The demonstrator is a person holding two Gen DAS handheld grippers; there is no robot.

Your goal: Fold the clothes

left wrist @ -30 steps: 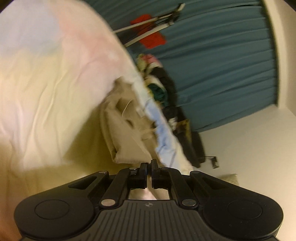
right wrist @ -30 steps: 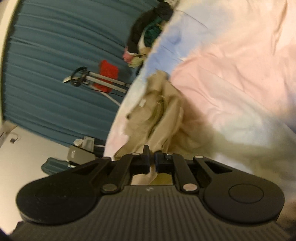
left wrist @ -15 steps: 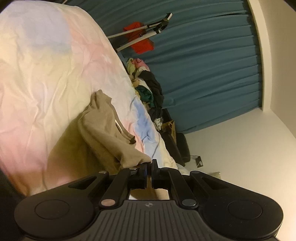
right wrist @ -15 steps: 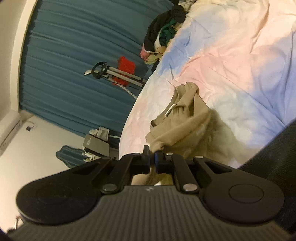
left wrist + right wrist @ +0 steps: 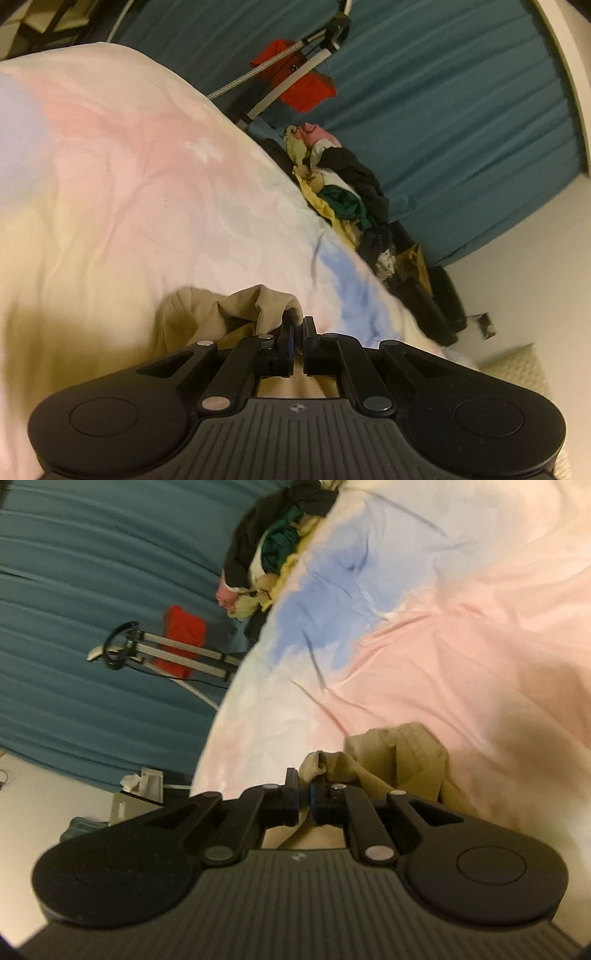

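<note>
L gripper (image 5: 298, 325): black two-finger tool, fingers pinched narrow on a bunched edge of the crumpled tan/khaki fabric garment (image 5: 229, 314); ribbed hem or cuff of garment folds over the L finger tip. R gripper (image 5: 303, 790): same black tool, fingers nearly closed w/ tan cloth clamped between them; the same khaki garment (image 5: 399, 753) rises in a rumpled heap just to the R of the fingers.

Garment sits on the wrinkled pastel tie-dye bedsheet (pink, blue, cream patches) (image 5: 129, 177), at the sheet's near edge right in front of both grippers, partly hidden under the tool bodies. In R wrist view the sheet (image 5: 461, 627) fills the upper R; a dark shadow falls on it beside the garment.

Rel. to the sheet: a mixed pile of unfolded clothes (black, dark green, yellow, pink pieces) (image 5: 340, 192) lies along its far edge, touching it; also seen in R view (image 5: 273, 546). Beyond the pile, pleated teal curtain (image 5: 461, 129) covers the back wall. A metal stand w/ a braided hose (image 5: 280, 74) leans off the sheet's far side, a red cloth item (image 5: 303, 88) behind it against the curtain. White wall (image 5: 535, 258) next to the curtain. Both views tilted, some blur.
</note>
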